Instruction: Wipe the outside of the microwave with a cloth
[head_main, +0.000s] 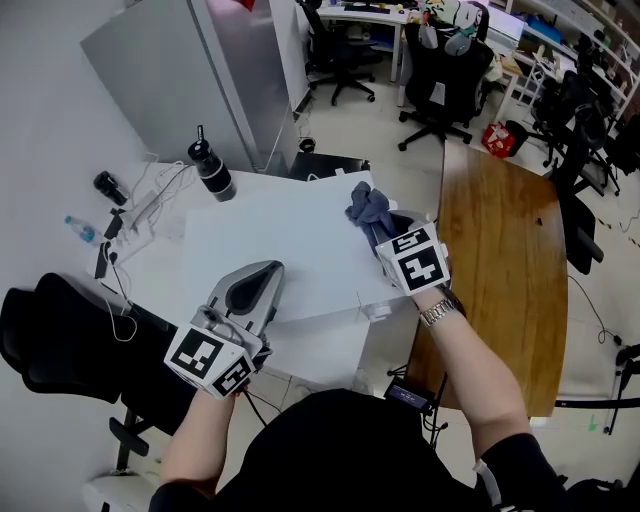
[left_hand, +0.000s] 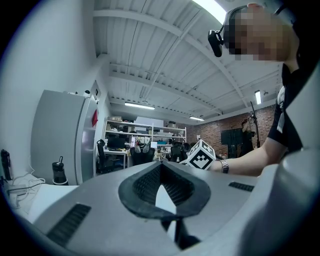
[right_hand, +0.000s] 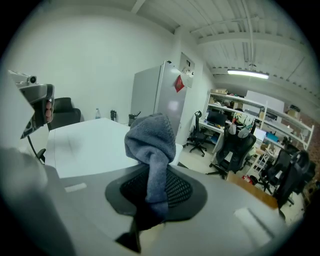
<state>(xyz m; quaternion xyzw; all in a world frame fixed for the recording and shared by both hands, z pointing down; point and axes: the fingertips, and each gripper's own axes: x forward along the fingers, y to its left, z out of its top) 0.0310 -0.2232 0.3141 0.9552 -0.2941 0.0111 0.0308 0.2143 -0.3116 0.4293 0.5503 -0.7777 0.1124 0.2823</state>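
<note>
The right gripper is clamped on a bunched grey cloth, whose loose end sticks out past the jaw tips. Ahead of this gripper and to its left lies a broad white top, judged to be the upper face of the microwave. In the head view the cloth sits over that top's far right corner, and the pictures do not show whether the fabric touches it.

From the right gripper, the top's long axis runs away to the left, so a wiping pass would probably sweep leftward across it. The person's left gripper has its jaws together on nothing. It points level at the near left edge of the same white top, well apart from the cloth. The right hand is therefore the nearer one and the one equipped for the wipe.

Beyond the top's far left corner stands a black bottle, next to tangled cables. To the right of the cloth-bearing gripper is a wooden table, with office chairs farther off.
</note>
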